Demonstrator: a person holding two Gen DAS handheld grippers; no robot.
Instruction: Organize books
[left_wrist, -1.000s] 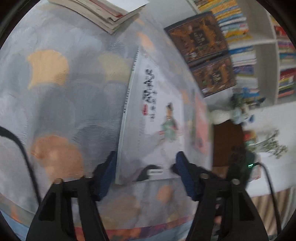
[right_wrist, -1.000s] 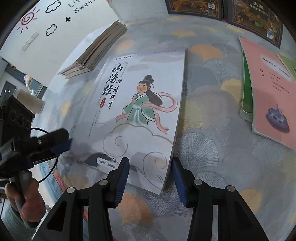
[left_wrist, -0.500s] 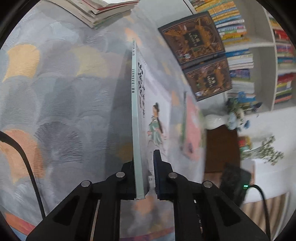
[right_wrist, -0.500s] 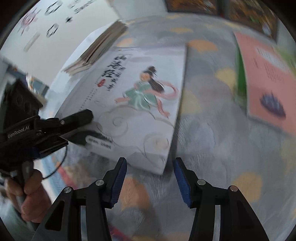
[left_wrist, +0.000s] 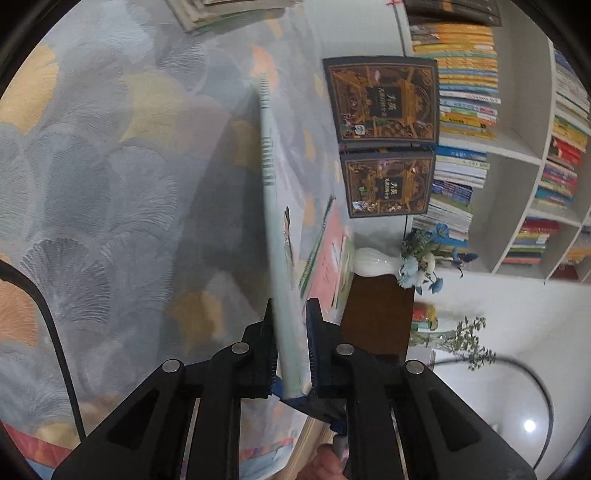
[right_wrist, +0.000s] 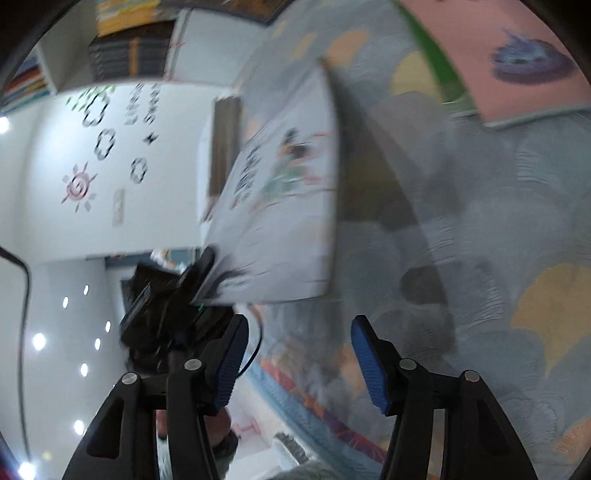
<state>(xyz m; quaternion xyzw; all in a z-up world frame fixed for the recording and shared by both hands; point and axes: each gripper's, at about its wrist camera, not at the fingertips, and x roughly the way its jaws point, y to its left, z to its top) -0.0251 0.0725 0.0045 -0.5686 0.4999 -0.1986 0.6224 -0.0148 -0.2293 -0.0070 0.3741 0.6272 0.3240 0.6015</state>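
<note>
Left wrist view shows the left gripper (left_wrist: 290, 343) with its jaws pinching the lower edge of the white storybook (left_wrist: 275, 236), which is lifted on its edge above the patterned cloth (left_wrist: 110, 184) of the desk. Its pale green spine faces the camera. To the right, a pink book (left_wrist: 328, 258) lies flat on the cloth, and two dark ornate books (left_wrist: 384, 99) lie further away near the bookshelf (left_wrist: 517, 122). A stack of books (left_wrist: 229, 13) sits at the far side of the desk. Right wrist view is blurred. The right gripper (right_wrist: 297, 363) has its jaws spread, and they have just been opening; nothing is between them. The storybook (right_wrist: 288, 206) is tilted up ahead of it, held at its left corner by the left gripper (right_wrist: 173, 299).
</note>
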